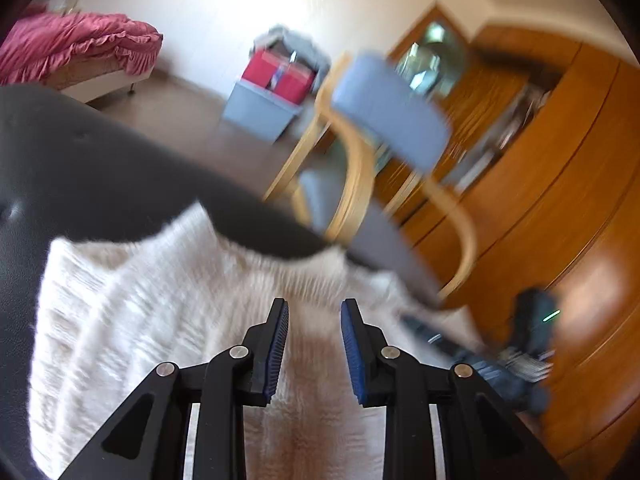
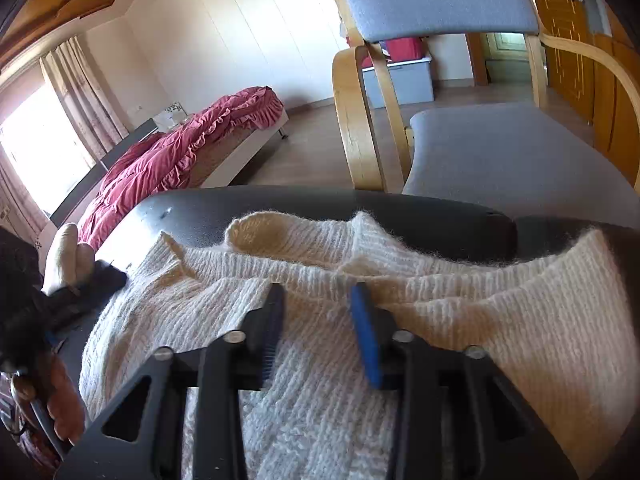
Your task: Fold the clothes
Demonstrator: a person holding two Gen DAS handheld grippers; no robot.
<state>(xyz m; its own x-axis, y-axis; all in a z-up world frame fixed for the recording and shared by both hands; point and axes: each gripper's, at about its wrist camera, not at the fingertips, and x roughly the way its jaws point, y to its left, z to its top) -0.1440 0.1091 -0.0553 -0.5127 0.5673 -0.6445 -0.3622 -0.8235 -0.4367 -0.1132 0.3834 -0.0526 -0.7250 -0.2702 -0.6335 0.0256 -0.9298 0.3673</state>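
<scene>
The cream knitted sweater (image 2: pixel 360 320) lies spread on the dark table (image 2: pixel 280 208), its sleeves folded in. The right gripper (image 2: pixel 316 304) and the left gripper (image 1: pixel 314 320) hover over it, jaws partly apart, holding nothing. The next move probably needs a grip on one edge.

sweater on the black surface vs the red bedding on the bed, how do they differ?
Colour: the sweater is cream-white; the red bedding is deep pinkish red.
Texture: the sweater is a ribbed, fuzzy knit; the bedding is smoother cloth with a ruffled edge.
Pose: the sweater lies spread on the black surface right under the right gripper, partly folded over; the bedding is heaped on the bed across the room.
Shared: both are soft fabric, rumpled.
</scene>
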